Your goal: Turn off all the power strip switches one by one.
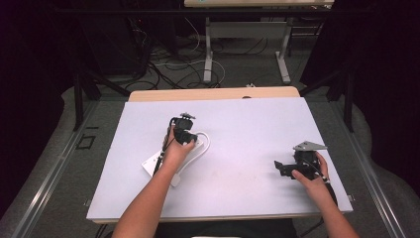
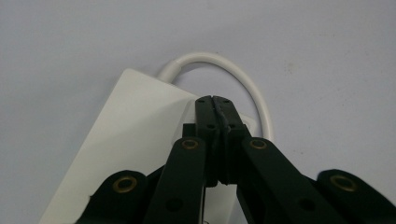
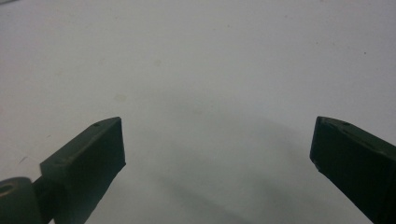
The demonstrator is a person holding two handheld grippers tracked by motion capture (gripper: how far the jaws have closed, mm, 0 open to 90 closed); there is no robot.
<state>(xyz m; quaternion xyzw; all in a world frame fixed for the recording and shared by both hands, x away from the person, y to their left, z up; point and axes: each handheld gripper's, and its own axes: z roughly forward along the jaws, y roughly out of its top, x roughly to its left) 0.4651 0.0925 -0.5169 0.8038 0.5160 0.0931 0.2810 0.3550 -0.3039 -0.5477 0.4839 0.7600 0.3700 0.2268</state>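
A flat white rectangular block [image 1: 150, 164] lies left of centre on the white tabletop, with a thick white cable [image 1: 204, 144] looping out of its far end. My left gripper [image 1: 184, 137] points down over the block's far end. In the left gripper view the block [image 2: 135, 130] and the cable loop [image 2: 243, 79] lie just under my left gripper [image 2: 214, 100], whose jaws are pressed together with nothing seen between them. My right gripper [image 1: 280, 167] rests low at the right of the table. In the right gripper view my right gripper [image 3: 217, 144] stands wide open over bare tabletop.
The white tabletop [image 1: 247, 124] has a wooden strip [image 1: 213, 93] along its far edge. Beyond it are floor cables [image 1: 168, 69] and the legs of another table [image 1: 208, 59]. Dark frame bars [image 1: 78, 99] stand at both sides.
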